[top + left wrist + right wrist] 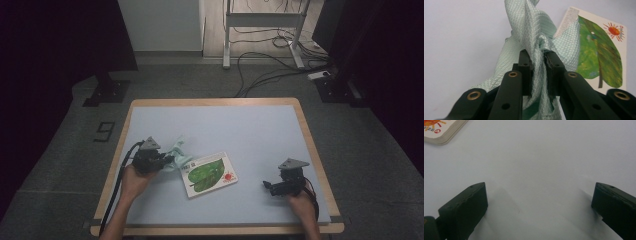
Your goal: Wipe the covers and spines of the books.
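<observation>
A pale green woven cloth (534, 32) is bunched between the jaws of my left gripper (539, 56), which is shut on it. In the high view the left gripper (169, 161) sits at the table's left with the cloth (179, 150) trailing over the corner of a picture book (210, 173). The book has a green leaf and a red sun on its cover (599, 50). My right gripper (266, 185) rests near the table's right front, open, with bare table between its jaws (539, 202). A corner of the book (441, 132) lies far to its upper left.
The pale blue table top (240, 130) has a wooden rim (215, 101). Cables (260, 65) and a metal stand (262, 20) are on the floor beyond the far edge. A dark stand foot (105, 92) sits off the far left corner.
</observation>
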Motion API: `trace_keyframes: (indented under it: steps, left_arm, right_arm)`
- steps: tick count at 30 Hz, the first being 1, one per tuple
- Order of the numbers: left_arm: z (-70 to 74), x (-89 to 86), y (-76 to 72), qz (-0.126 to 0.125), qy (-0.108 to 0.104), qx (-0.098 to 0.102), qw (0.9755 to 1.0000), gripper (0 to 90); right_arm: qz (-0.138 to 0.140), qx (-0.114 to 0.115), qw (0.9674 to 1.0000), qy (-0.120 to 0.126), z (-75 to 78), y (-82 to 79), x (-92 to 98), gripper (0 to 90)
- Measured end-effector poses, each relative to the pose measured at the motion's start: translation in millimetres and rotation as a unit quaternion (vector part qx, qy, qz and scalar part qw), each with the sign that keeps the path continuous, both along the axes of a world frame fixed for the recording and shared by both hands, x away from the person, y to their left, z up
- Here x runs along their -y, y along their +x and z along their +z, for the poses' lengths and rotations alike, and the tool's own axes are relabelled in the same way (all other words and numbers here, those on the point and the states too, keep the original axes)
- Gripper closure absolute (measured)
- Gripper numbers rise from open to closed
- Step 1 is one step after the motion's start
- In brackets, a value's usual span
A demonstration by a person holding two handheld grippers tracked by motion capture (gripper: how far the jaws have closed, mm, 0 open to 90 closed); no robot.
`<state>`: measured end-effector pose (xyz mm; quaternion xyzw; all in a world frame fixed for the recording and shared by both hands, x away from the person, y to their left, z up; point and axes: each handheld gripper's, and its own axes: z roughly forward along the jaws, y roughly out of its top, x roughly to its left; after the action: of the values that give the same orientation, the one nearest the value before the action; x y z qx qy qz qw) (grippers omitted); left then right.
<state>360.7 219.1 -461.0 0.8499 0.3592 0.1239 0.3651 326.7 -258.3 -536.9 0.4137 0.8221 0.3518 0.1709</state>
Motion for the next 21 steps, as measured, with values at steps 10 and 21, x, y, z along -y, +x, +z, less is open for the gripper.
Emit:
trace_keyframes:
  steps: [10,21]
  left_arm:
    - [-26.3,28.1,4.5,-0.026,0.042,-0.020,0.9985,76.2]
    - [-31.8,49.4,13.7,-0.043,0.039,-0.027,0.9979,76.4]
  right_arm:
    - [0.000,0.000,1.0000,0.000,0.0,0.0,0.0,0.0]
    - [0.000,0.000,1.0000,0.000,0.0,0.1,0.1,0.0]
